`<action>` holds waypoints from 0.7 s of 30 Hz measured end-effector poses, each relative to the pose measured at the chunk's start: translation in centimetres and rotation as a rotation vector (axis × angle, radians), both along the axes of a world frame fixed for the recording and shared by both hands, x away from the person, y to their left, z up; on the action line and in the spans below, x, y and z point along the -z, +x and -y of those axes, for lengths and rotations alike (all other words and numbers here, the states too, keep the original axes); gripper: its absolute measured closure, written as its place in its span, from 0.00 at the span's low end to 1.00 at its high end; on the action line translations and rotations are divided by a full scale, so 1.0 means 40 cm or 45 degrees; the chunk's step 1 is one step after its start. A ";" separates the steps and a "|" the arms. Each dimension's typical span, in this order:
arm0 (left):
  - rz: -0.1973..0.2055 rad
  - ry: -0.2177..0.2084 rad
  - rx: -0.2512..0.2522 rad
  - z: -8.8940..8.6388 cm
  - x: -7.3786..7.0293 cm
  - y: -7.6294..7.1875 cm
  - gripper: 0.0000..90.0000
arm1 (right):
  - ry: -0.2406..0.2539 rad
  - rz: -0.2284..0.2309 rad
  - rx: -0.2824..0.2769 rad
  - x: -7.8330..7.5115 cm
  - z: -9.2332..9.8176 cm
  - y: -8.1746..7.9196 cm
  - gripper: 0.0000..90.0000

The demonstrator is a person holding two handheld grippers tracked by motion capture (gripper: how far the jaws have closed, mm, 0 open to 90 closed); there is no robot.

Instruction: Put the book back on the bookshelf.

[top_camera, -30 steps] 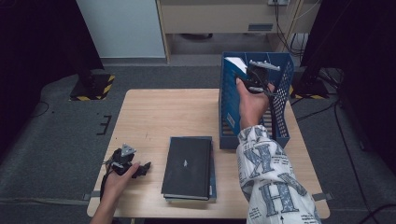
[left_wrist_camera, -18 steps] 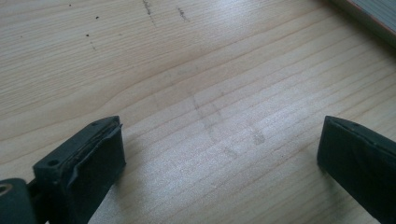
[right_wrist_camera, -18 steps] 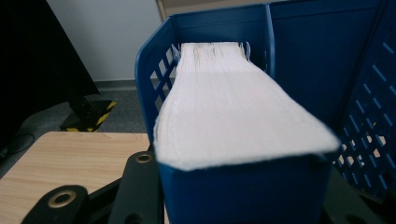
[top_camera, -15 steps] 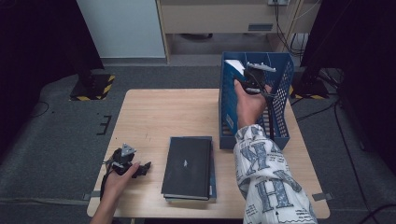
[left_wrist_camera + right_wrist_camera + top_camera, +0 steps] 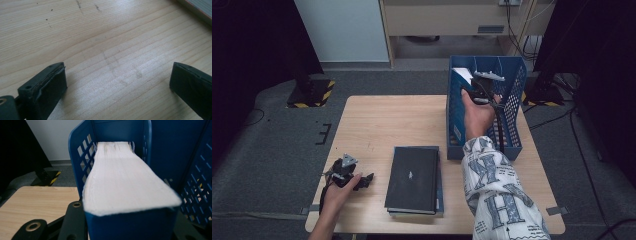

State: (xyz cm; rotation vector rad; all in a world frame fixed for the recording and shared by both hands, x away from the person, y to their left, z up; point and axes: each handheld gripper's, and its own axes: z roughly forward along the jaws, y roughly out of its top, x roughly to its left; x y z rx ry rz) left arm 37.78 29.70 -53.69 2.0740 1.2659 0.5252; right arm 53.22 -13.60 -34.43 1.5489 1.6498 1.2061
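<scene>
At the near edge of the wooden counter [image 5: 377, 125], the left gripper [image 5: 346, 175] is being rested in the person's left hand [image 5: 338, 192], its jaws standing wide apart over bare wood with nothing between them. Just beside it, a stack of dark-covered books [image 5: 413, 179] is lying flat near the counter's front edge, well apart from the far action.

Farther off, at the counter's right side, the right gripper [image 5: 479, 87] is being held inside the blue perforated file rack [image 5: 513, 112]. In the right gripper view, a thick blue-covered book [image 5: 125, 180] is being gripped at its near end, page edges turned upward, its far end reaching into a rack compartment; the jaws are clamped on either side of it.

The book is judged to be partway into the compartment. Trouble could come from the narrow fit: if the book is being tilted, a corner could catch on a divider wall, and the light rack could be pushed or tipped. A heavy book held by one end could also slip from the jaws.
</scene>
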 end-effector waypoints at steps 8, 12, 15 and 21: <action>0.001 0.003 0.003 0.000 0.000 0.000 0.00 | -0.026 -0.027 -0.020 0.003 -0.005 -0.010 0.67; 0.003 0.001 0.003 0.001 0.000 -0.002 0.00 | -0.048 -0.043 -0.033 0.003 -0.005 -0.025 0.67; 0.003 -0.001 0.002 0.001 0.000 -0.004 0.01 | -0.060 -0.064 -0.039 0.003 0.000 -0.038 0.67; 0.002 0.000 0.005 0.001 0.000 -0.006 0.00 | -0.086 -0.086 -0.053 0.007 -0.002 -0.065 0.66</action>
